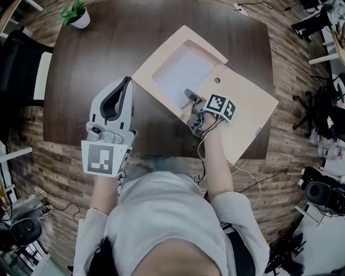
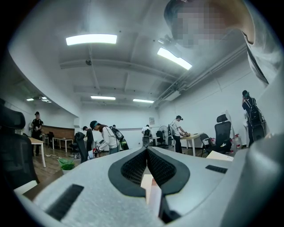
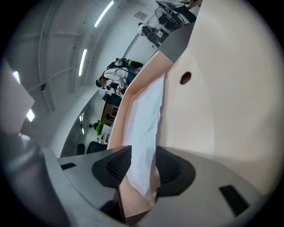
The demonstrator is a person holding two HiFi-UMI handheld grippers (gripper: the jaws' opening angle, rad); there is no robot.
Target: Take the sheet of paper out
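A cream cardboard folder (image 1: 242, 108) lies opened on the dark table (image 1: 75, 81). A white sheet of paper (image 1: 182, 73) rests in its shallow recessed half. My left gripper (image 1: 129, 82) is at the folder's left corner. In the left gripper view its pads (image 2: 147, 153) meet, with a thin strip of the folder's edge (image 2: 151, 188) showing between them. My right gripper (image 1: 190, 96) points down at the recess's near edge. Its jaws stand wide in the right gripper view (image 3: 140, 166). The sheet's near corner (image 3: 146, 133) and the folder's rim lie between them, unpinched. A round hole (image 3: 185, 78) marks the flap.
A small potted plant (image 1: 77, 14) stands at the table's far left corner. A black chair (image 1: 19, 64) is left of the table, and cables trail over the wood floor (image 1: 259, 178). People and desks fill the room's far side (image 2: 102, 137).
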